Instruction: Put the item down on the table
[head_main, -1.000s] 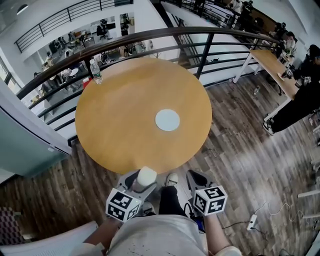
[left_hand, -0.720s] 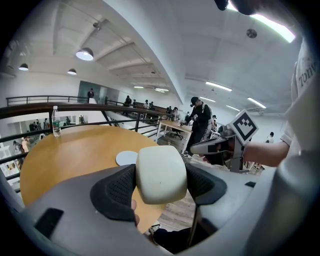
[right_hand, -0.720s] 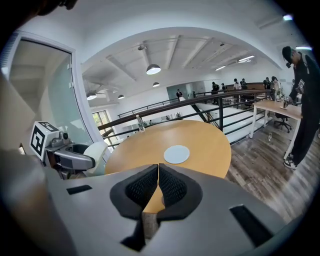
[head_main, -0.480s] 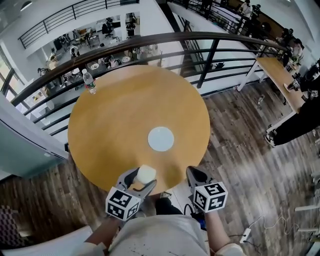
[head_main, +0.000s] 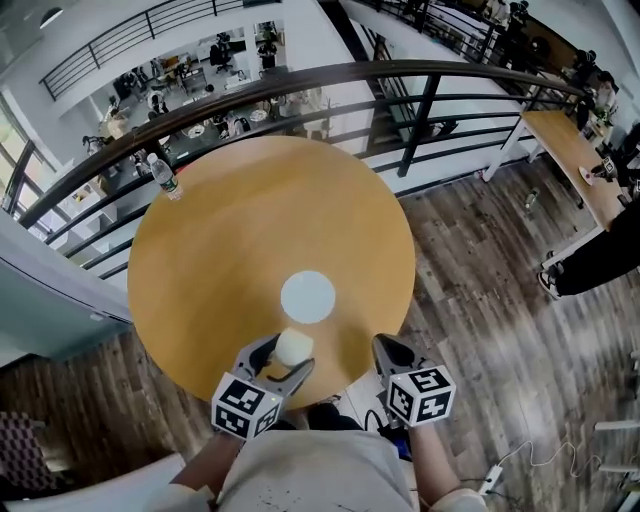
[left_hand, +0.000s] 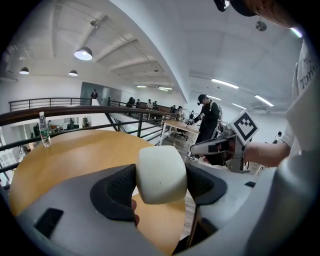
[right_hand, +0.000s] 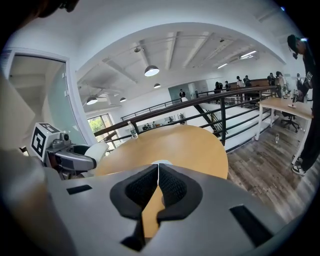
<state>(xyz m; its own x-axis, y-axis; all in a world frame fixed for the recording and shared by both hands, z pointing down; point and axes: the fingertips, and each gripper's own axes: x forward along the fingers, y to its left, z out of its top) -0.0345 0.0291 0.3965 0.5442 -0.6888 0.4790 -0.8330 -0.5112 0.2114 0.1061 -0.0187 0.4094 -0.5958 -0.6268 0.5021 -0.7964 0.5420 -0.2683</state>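
Observation:
A cream-white rounded cup-like item (head_main: 292, 347) (left_hand: 161, 173) sits between the jaws of my left gripper (head_main: 278, 362) (left_hand: 161, 182), which is shut on it over the near edge of the round wooden table (head_main: 240, 230). In the right gripper view the same item (right_hand: 98, 150) shows at the left. My right gripper (head_main: 392, 354) (right_hand: 158, 184) is shut with nothing in it, its jaws touching, just off the table's near right edge. A white round coaster (head_main: 307, 297) lies on the table just beyond the left gripper.
A water bottle (head_main: 161, 176) (left_hand: 45, 131) stands at the table's far left edge. A dark railing (head_main: 420, 100) curves behind the table. A long desk (head_main: 560, 140) and people stand at the far right on the wood floor (head_main: 480, 300).
I have moved closer to the table: both grippers now reach its near edge, and the left gripper with the item is over the tabletop, close to the white coaster.

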